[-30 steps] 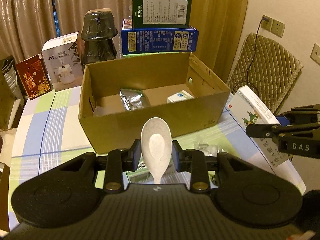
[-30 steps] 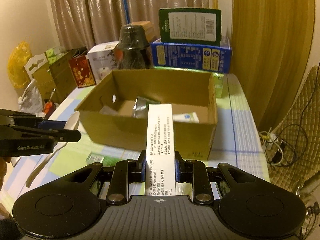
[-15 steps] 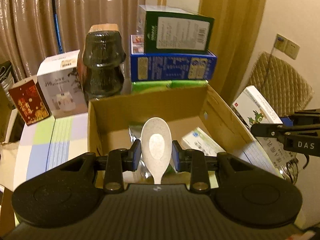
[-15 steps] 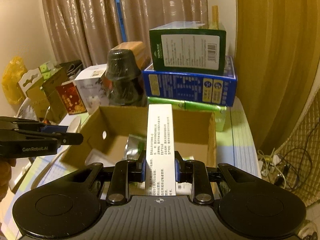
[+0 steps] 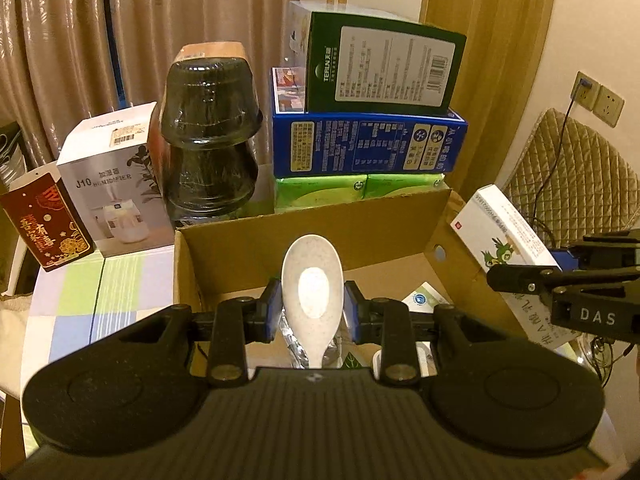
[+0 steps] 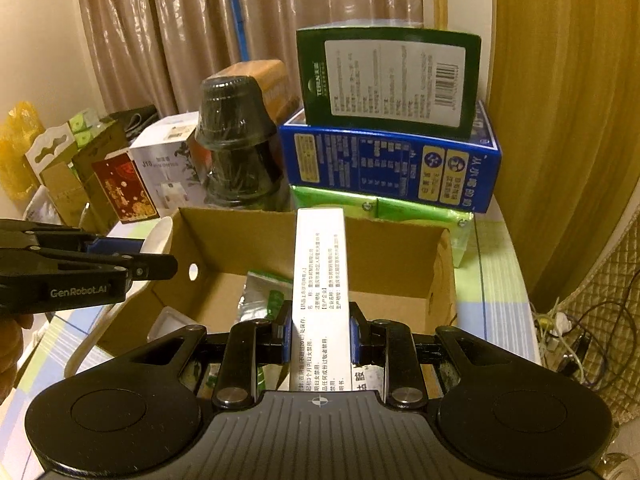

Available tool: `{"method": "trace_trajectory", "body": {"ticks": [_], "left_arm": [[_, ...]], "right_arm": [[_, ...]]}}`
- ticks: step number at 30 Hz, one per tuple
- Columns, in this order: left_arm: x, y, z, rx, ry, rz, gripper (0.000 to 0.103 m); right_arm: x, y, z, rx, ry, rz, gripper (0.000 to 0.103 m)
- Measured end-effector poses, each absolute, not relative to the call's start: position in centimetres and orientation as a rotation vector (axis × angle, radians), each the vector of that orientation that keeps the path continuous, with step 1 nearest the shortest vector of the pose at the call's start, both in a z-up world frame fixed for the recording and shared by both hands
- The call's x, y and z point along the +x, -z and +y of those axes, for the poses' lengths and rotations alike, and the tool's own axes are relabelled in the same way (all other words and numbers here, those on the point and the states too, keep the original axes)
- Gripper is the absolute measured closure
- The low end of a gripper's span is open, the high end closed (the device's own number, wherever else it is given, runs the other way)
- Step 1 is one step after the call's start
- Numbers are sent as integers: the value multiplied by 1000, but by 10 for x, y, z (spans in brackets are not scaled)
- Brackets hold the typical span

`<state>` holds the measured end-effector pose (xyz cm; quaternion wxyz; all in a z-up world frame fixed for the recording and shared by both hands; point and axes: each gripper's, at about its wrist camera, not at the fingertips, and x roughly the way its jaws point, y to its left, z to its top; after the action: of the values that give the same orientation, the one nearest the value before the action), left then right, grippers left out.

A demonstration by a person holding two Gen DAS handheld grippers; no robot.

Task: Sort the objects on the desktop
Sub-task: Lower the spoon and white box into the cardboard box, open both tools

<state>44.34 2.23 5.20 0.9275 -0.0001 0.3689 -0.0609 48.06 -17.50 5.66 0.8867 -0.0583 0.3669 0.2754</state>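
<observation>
Left gripper (image 5: 312, 306) fingers (image 5: 269, 310) are closing narrowly on a white spoon (image 5: 312, 294), pads pressing both sides of its bowl, handle running back toward the camera. Right gripper (image 6: 319, 334) fingers (image 6: 285, 334) are clamping a long white medicine box (image 6: 320, 296) by its side edges, box pointing forward. Both held items are hanging above the open cardboard box (image 6: 392, 256) on the checked counter (image 5: 80, 292). Inside the cardboard box, a silver foil pouch (image 6: 260, 298) and a small white carton (image 5: 424, 300) are lying on the floor. Behind the cardboard box, green packs (image 6: 380, 208) are carrying a blue box (image 6: 384, 164) and a dark green box (image 6: 388, 80). To the left, stacked dark bowls (image 5: 210, 144), a humidifier box (image 5: 116, 176) and a red box (image 5: 46, 224) are standing.
</observation>
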Motion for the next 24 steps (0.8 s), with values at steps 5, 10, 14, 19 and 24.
{"method": "trace_trajectory", "body": {"ticks": [5, 10, 14, 19, 24], "left_arm": [[454, -43, 25, -7, 123, 766, 76], [462, -40, 28, -14, 119, 764, 76], [468, -38, 30, -21, 122, 759, 76], [475, -35, 31, -30, 123, 755, 76], [477, -28, 36, -51, 116, 764, 67]], "right_arm": [[486, -52, -172, -124, -569, 765, 80], [492, -48, -169, -123, -566, 769, 80], [496, -45, -165, -125, -566, 773, 80], [501, -42, -160, -122, -567, 772, 80], [507, -40, -157, -80, -580, 751, 57]]}}
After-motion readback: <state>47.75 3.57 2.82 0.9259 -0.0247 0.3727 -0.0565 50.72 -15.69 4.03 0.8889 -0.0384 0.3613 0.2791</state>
